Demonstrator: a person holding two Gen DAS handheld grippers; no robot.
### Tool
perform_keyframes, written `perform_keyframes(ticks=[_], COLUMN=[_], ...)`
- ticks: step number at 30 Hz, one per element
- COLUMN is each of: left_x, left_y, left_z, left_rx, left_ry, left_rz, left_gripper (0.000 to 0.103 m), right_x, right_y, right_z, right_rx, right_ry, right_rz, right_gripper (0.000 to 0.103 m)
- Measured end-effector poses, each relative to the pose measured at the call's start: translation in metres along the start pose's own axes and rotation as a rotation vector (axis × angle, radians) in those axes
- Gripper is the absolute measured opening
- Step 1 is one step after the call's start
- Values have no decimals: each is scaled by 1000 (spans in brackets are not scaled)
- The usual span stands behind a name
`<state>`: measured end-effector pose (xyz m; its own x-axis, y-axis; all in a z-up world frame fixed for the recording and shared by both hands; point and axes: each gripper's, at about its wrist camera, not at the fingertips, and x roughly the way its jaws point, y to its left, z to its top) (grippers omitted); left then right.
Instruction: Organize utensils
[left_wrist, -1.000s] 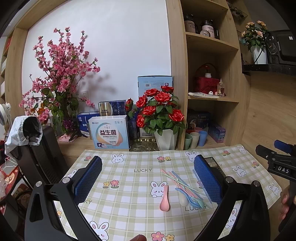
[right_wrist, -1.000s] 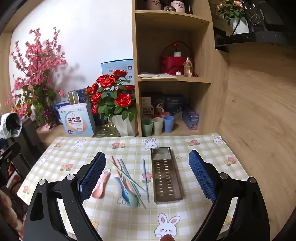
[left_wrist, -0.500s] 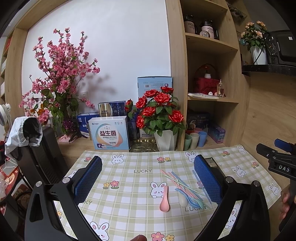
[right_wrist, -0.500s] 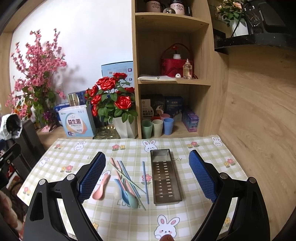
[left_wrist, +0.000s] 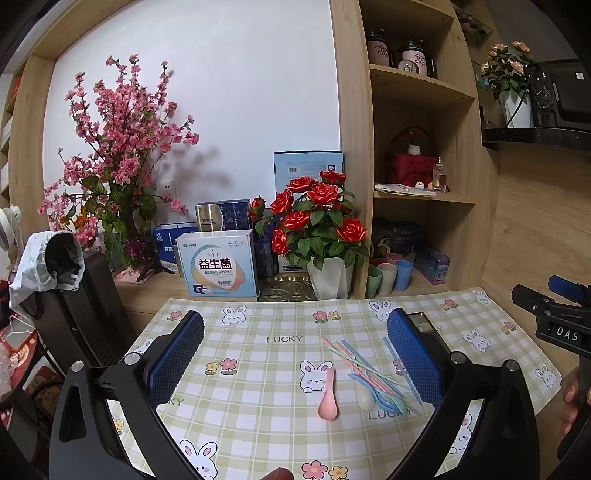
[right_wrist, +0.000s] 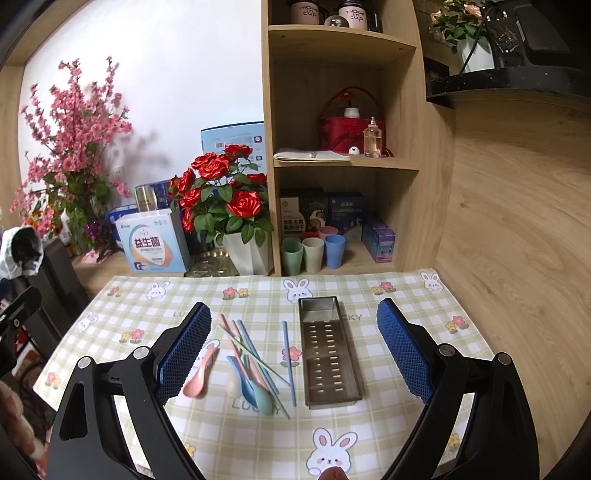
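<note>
Two grippers: left gripper (left_wrist: 295, 354) & right gripper (right_wrist: 293, 350) hover w/ fingers spread, holding nothing.
Tray: metal tray (right_wrist: 328, 354) empty beside spoons/chopsticks pile (right_wrist: 251, 365), ready for loading.

A white wall (left_wrist: 229, 92) rises behind the counter (right_wrist: 436, 302), which wears a checked rabbit-print cloth. A light wooden shelf unit (right_wrist: 343, 162) stands at its right, beside a wood-grain panel (right_wrist: 517, 221), possibly a wall. Soft, even light fills the room.
</note>
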<state>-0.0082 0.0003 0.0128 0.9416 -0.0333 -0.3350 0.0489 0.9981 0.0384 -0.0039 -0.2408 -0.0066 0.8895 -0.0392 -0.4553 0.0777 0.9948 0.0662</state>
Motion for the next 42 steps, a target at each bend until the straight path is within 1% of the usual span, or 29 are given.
perform_keyframes(ticks=[23, 30, 33, 36, 41, 42], left_x=[2, 6, 13, 26, 50, 59], left_y=[-1, -1, 1, 1, 5, 6], left_z=[-3, -6, -7, -10, -19, -23], left_rx=[-6, -20, -26, -31, -31, -28], left_ry=[10, 16, 26, 45, 78, 94], left_rz=[0, -20, -19, -37, -42, -46], left_gripper=[97, 97, 97, 97, 97, 97], right_x=[1, 6, 12, 21, 48, 54], right_y=[-2, -1, 1, 2, -2, -3], right_z=[-3, -4, -5, -6, -9, -10], right_rx=[2, -1, -8, -15, -5, -4], right_ry=[2, 14, 23, 36, 69, 76], right_rz=[-10, -11, -12, -14, -5, 0], right_gripper=[88, 88, 88, 88, 88, 88])
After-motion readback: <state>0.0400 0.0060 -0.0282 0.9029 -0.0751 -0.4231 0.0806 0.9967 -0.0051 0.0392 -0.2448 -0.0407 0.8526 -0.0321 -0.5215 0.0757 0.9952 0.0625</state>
